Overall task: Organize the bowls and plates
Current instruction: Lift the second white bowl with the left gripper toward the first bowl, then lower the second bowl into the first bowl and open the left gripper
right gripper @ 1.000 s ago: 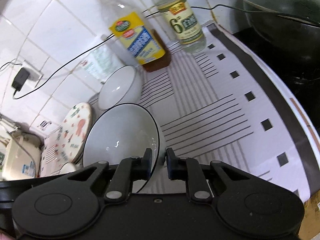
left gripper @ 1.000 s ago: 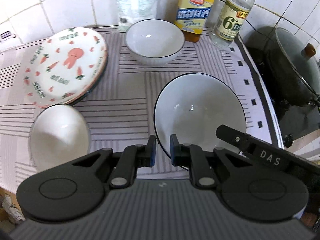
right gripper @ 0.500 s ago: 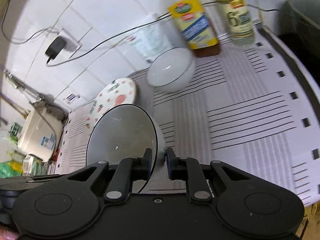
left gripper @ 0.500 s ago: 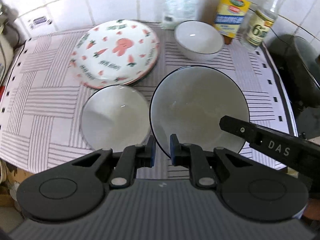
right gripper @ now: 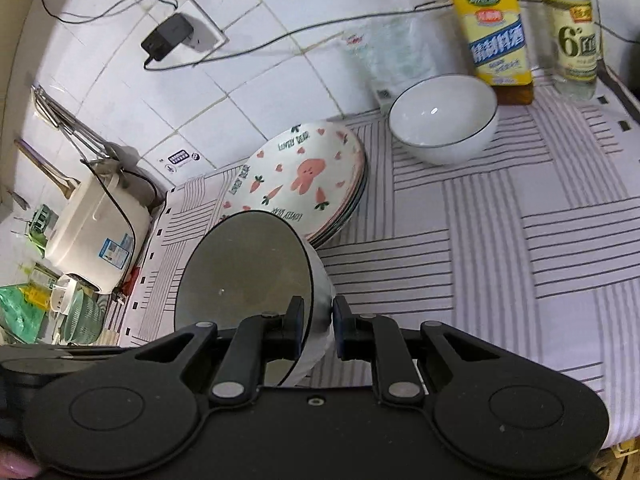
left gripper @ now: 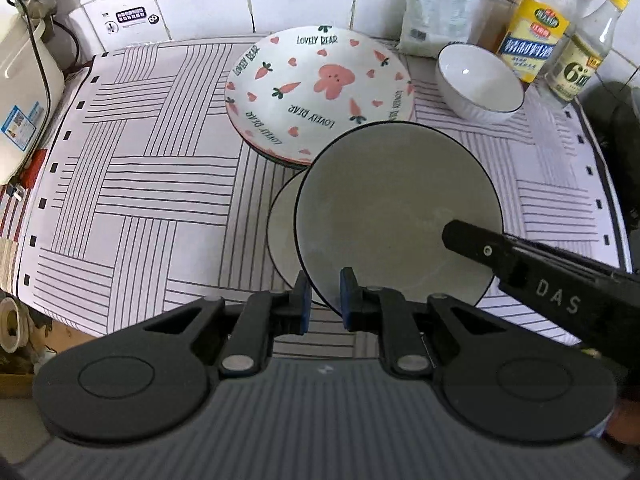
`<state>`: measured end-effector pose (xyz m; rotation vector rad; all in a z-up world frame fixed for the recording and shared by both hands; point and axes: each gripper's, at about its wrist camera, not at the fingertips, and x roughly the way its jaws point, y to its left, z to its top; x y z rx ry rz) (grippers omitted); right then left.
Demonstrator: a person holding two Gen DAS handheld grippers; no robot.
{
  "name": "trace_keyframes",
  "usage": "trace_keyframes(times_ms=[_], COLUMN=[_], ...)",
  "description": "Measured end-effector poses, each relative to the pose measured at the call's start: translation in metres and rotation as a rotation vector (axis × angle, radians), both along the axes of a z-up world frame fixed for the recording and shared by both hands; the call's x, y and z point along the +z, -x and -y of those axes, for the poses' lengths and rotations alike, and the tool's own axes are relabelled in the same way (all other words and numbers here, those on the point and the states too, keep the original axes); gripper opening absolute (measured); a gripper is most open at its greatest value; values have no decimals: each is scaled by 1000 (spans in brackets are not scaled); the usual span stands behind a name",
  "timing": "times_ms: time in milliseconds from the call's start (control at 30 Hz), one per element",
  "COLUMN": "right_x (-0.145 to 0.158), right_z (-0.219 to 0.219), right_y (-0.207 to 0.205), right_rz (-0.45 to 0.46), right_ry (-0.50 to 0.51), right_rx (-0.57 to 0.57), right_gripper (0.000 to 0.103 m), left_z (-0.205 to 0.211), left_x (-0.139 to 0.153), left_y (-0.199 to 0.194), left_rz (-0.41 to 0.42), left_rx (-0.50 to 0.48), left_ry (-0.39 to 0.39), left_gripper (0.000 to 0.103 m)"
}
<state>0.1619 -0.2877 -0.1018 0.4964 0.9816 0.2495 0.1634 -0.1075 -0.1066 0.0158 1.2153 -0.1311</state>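
Note:
Both grippers hold one large white bowl with a dark rim point(left gripper: 396, 208), lifted above the striped mat. My left gripper point(left gripper: 324, 294) is shut on its near rim. My right gripper point(right gripper: 317, 326) is shut on its right rim point(right gripper: 320, 280); its finger shows in the left wrist view point(left gripper: 520, 264). A second white bowl point(left gripper: 282, 232) sits on the mat, partly hidden under the held bowl. A stack of plates topped by a rabbit-and-carrot plate point(left gripper: 320, 88) lies just behind. A smaller white bowl point(left gripper: 478, 82) stands at the back right.
Two bottles point(left gripper: 532, 36) and a white packet point(left gripper: 440, 8) stand against the tiled wall. A rice cooker point(left gripper: 20, 92) is at the left edge. A dark pot point(left gripper: 624, 128) sits to the right. The striped mat point(left gripper: 140, 160) covers the counter.
The large bowl has risen and moved left, and now overlaps the second white bowl. Both grippers stay shut on it.

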Motion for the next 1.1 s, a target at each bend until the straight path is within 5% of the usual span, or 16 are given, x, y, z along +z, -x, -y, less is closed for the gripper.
trace_keyframes(times_ms=[533, 767, 1000, 1100], right_x=[-12, -11, -14, -14], right_z=[-39, -67, -73, -76], right_y=[-7, -5, -7, -9], right_rz=[48, 116, 141, 138], right_ry=[184, 376, 418, 437], right_rx=[20, 111, 120, 124], right_gripper=[19, 18, 19, 20], left_z=[-16, -18, -24, -23], left_x=[-30, -38, -45, -42], left_y=[-28, -33, -33, -34], left_rz=[-102, -146, -160, -154], left_rx=[-33, -44, -50, -66], left_ry=[20, 3, 26, 15], left_gripper=[15, 17, 21, 30])
